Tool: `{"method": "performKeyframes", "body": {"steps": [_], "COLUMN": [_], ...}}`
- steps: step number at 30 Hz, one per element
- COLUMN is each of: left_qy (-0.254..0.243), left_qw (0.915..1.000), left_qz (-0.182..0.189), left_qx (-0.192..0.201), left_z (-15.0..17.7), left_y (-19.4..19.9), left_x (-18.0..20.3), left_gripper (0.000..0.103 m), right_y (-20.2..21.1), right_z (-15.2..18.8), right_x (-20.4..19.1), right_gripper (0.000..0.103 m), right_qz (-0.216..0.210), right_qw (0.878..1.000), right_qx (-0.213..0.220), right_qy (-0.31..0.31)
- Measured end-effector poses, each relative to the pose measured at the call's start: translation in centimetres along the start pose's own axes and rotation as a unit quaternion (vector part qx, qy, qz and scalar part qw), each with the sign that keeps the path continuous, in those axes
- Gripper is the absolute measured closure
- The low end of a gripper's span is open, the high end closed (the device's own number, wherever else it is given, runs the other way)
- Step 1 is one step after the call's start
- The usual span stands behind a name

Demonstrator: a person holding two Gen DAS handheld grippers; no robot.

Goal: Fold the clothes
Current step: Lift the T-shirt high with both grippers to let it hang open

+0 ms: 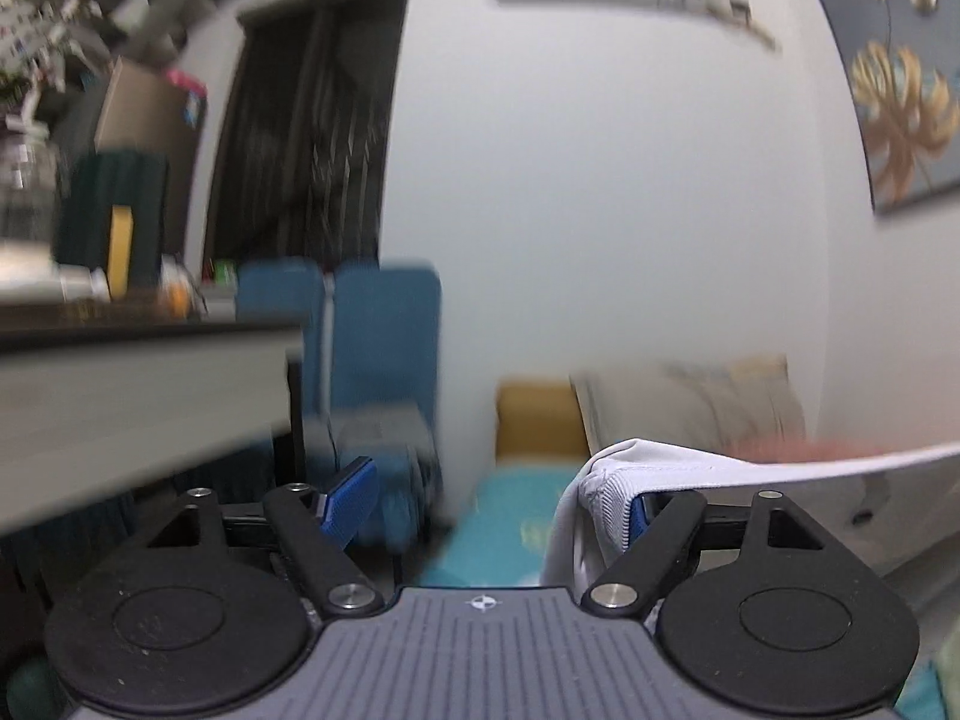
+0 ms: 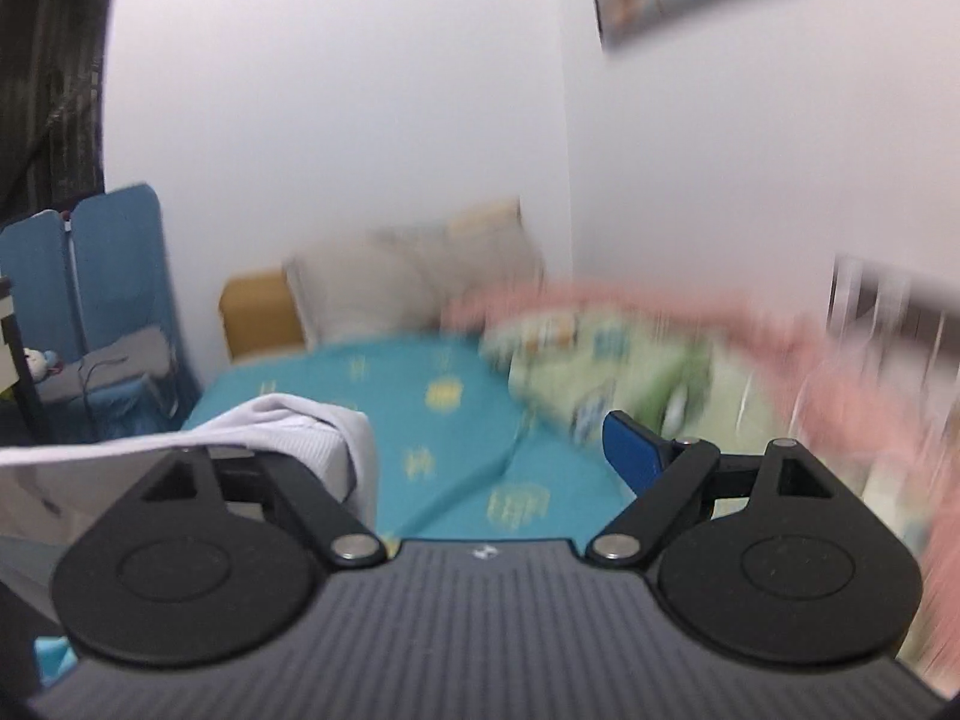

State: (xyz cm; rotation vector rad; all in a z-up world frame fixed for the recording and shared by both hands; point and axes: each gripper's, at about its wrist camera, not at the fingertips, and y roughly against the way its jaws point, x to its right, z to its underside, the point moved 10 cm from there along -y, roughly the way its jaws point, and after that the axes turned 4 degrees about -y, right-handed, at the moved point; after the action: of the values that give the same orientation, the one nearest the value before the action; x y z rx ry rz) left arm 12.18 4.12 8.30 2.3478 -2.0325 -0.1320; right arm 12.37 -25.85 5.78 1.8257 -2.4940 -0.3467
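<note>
A teal bed [image 2: 456, 420] lies below, and a white cloth [image 1: 648, 468] hangs stretched over one finger of each wide-open hand-held gripper, left [image 1: 492, 504] and right [image 2: 492, 456], maybe just draped, not pinched.

garment [image 2: 288, 420]: white, ribbed hem
bedsheet [image 2: 456, 420]: teal, yellow motifs
quilt [image 2: 630, 360]: pale green, patterned
pads [image 2: 630, 450]: blue

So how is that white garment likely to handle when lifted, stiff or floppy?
Probably floppy: the white garment droops over the left gripper's right finger. Likely light, since it spans to the right gripper with little sag. With both grippers' jaws wide, it may slide off.
</note>
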Motion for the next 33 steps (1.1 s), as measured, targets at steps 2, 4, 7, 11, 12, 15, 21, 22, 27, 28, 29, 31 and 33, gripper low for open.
{"method": "performKeyframes", "body": {"steps": [2, 4, 7, 11, 12, 15, 21, 22, 27, 28, 29, 31, 33], "left_qy": [0.018, 0.022, 0.020, 0.033, 0.042, 0.061, 0.052, 0.053, 0.060, 0.060, 0.059, 0.055, 0.049], "left_qw": [0.9997, 0.9989, 0.9966, 0.9922, 0.9909, 0.9867, 0.9793, 0.9787, 0.9819, 0.9834, 0.9851, 0.9882, 0.9908], "left_qz": [0.005, 0.007, 0.016, 0.044, 0.053, 0.065, 0.071, 0.075, 0.087, 0.088, 0.090, 0.090, 0.089], "left_qx": [0.017, 0.042, 0.078, 0.112, 0.116, 0.136, 0.182, 0.184, 0.158, 0.147, 0.134, 0.111, 0.089], "left_z": [-3.7, -7.7, -14.1, -22.2, -24.0, -28.8, -37.2, -38.2, -39.1, -38.7, -37.9, -36.1, -33.7], "left_y": [0.4, 1.3, 3.2, 6.7, 7.8, 11.1, 17.9, 18.5, 18.4, 17.3, 15.8, 12.8, 8.6], "left_x": [-0.4, -0.7, -0.9, -1.4, -1.7, -2.2, -2.6, -2.6, -1.7, -1.5, -1.2, -0.3, 0.6], "left_gripper": [0.022, 0.022, 0.022, 0.022, 0.022, 0.022, 0.022, 0.022, 0.022, 0.022, 0.023, 0.023, 0.023], "right_y": [1.2, 2.5, 5.1, 9.4, 10.6, 14.6, 21.8, 22.9, 22.8, 22.1, 20.9, 18.5, 15.6], "right_z": [-4.4, -8.3, -13.8, -20.6, -22.2, -26.4, -32.4, -33.0, -33.6, -33.3, -32.7, -31.2, -29.6], "right_x": [-0.8, -1.1, -1.3, -0.9, -0.7, -0.4, 0.6, 0.7, 1.0, 0.9, 0.8, 0.6, 0.3], "right_gripper": [0.015, 0.015, 0.015, 0.015, 0.015, 0.015, 0.015, 0.015, 0.015, 0.015, 0.015, 0.015, 0.015], "right_qz": [0.000, -0.005, -0.010, -0.022, -0.025, -0.038, -0.049, -0.049, -0.060, -0.059, -0.056, -0.050, -0.045], "right_qw": [0.999, 0.999, 0.996, 0.992, 0.990, 0.986, 0.977, 0.975, 0.980, 0.982, 0.984, 0.987, 0.991], "right_qx": [0.033, 0.053, 0.085, 0.126, 0.137, 0.164, 0.207, 0.213, 0.189, 0.180, 0.171, 0.151, 0.129], "right_qy": [0.012, 0.009, 0.005, -0.012, -0.016, -0.019, -0.026, -0.027, -0.025, -0.020, -0.015, -0.003, 0.006]}}
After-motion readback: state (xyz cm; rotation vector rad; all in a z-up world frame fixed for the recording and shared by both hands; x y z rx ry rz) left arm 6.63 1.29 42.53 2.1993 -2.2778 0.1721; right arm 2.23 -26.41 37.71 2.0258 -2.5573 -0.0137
